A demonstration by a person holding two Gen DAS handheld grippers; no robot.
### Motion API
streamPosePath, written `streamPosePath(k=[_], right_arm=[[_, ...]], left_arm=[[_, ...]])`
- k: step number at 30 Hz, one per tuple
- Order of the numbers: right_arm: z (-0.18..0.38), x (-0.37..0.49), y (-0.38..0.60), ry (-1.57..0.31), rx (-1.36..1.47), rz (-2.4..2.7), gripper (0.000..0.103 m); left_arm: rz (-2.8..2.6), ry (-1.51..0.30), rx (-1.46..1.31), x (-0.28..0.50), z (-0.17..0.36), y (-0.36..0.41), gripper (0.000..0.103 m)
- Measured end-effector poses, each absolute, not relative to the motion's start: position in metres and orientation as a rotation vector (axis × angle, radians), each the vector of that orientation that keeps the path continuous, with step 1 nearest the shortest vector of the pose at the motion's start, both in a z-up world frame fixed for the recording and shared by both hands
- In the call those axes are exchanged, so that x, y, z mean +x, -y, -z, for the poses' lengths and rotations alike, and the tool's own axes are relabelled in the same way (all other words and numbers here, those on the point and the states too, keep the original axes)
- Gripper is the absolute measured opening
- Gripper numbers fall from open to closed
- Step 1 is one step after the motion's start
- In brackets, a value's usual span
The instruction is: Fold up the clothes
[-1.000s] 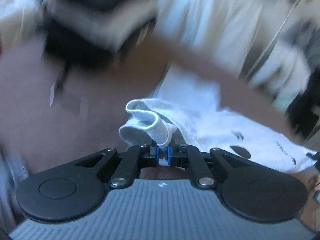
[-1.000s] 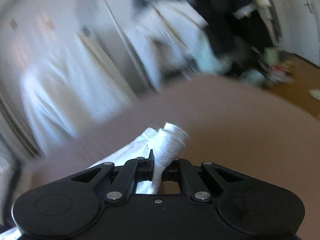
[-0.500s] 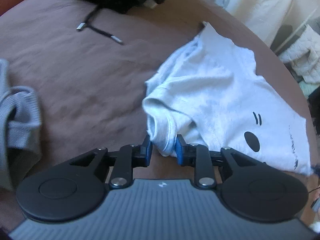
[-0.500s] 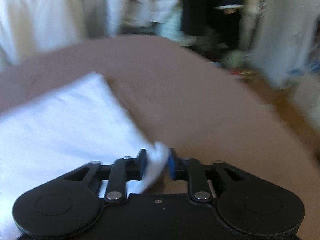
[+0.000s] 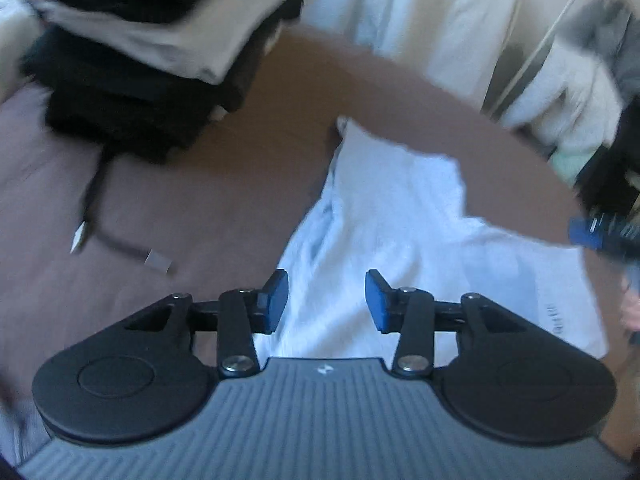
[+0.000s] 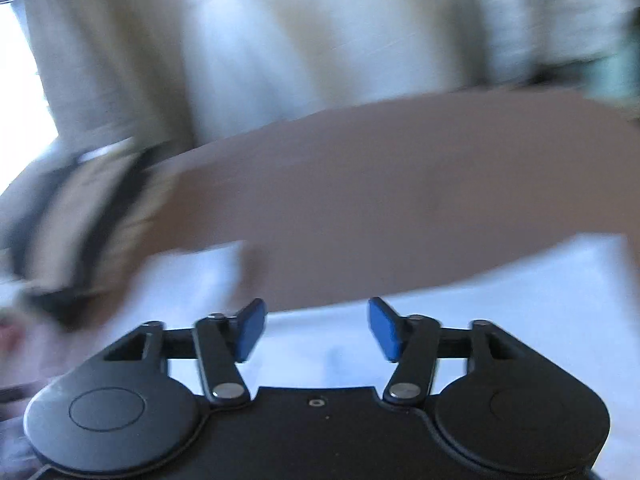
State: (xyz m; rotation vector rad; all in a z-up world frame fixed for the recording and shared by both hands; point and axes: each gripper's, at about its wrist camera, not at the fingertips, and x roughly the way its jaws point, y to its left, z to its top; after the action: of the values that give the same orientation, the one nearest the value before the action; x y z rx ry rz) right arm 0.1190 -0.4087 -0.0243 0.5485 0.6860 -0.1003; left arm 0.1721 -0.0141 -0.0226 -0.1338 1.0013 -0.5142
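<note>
A white T-shirt [image 5: 404, 224] lies spread on the brown bed cover [image 5: 224, 184], with small dark print near its right edge. My left gripper [image 5: 326, 300] is open and empty just above the shirt's near left part. My right gripper [image 6: 316, 326] is open and empty over the shirt [image 6: 500, 292], which shows blurred below it. The right gripper's blue fingertip also shows at the right edge of the left wrist view [image 5: 600, 232].
A stack of folded dark and beige clothes [image 5: 152, 56] sits at the back left of the bed. A black drawstring with metal tips [image 5: 116, 240] lies left of the shirt. Pale curtains [image 6: 320, 40] and hanging clothes [image 5: 560, 80] are beyond the bed's far edge.
Both grippers were shut on bunched parts of the shirt; both have opened and let go. The shirt now lies flat on the bed and both grippers have drawn back.
</note>
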Motion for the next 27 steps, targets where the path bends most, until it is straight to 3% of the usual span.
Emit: streamPosePath(k=[5,8,12,15,17,19,20,22,27], right_arm=[[0.061,0.252,0.405,-0.828,0.599,-0.069,0.069],[0.076,0.286,0.402,-0.864,0.585,-0.083,0.069],[0.093,0.296,0.393,-0.894,0.594,-0.127,0.069],[0.109,0.298,0.382,-0.918,0.567,-0.130,0.069],[0.119,0.295,0.384,-0.886,0.608,-0.129,0.069],[0.123,0.294,0.385,-0.845,0.638,-0.129,0.070],[0.122,0.296,0.383,-0.829,0.627,-0.133,0.066],[0.118,0.304,0.373,-0.827,0.530,-0.154,0.008],[0.091,0.274,0.350,-0.664,0.458,-0.150,0.008]], left_arm=[[0.574,-1.075,-0.115,0.258,0.050,0.061,0.041],[0.594,-0.957,-0.176,0.293,0.062,0.076,0.041],[0.639,-0.948,-0.239,0.330,0.079,0.090,0.042],[0.667,-1.045,-0.194,0.348,0.099,0.113,0.060],[0.647,-1.120,-0.121,0.356,0.111,0.132,0.061],[0.615,-1.072,-0.096,0.355,0.107,0.144,0.062],[0.612,-1.059,-0.074,0.355,0.106,0.150,0.047],[0.621,-1.038,-0.072,0.351,0.103,0.153,0.003],[0.733,-0.835,-0.171,0.295,0.062,0.129,0.003]])
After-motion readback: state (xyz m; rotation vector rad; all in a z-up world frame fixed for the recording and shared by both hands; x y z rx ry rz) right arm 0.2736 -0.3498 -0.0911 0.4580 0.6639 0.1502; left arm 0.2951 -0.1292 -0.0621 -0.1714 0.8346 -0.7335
